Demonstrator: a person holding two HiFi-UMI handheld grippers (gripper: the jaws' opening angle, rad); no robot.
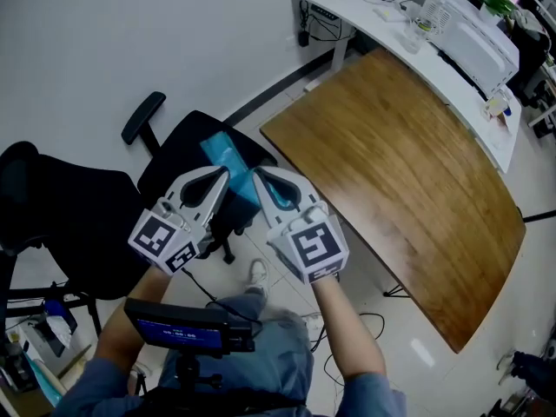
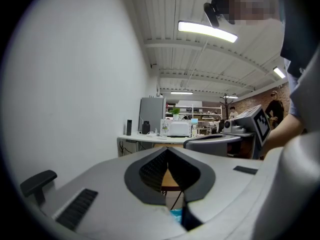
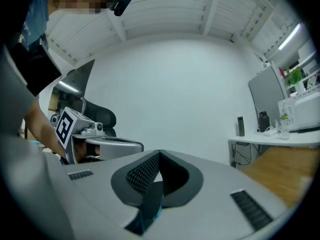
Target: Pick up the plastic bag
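I hold both grippers up close together over a black office chair (image 1: 184, 150). A teal plastic bag (image 1: 228, 155) hangs between them. My left gripper (image 1: 222, 175) has its jaws together, and a teal corner of the bag (image 2: 176, 214) shows at the base of the jaws (image 2: 167, 151). My right gripper (image 1: 260, 175) is shut as well, with a dark teal strip of the bag (image 3: 150, 203) pinched between its pads (image 3: 159, 155). Most of the bag is hidden behind the gripper bodies.
A brown wooden table (image 1: 408, 172) stands to the right. Behind it runs a white desk (image 1: 395, 26) with a white printer (image 1: 473, 31) and small items. A second black chair (image 1: 61, 215) is at the left. White floor lies below.
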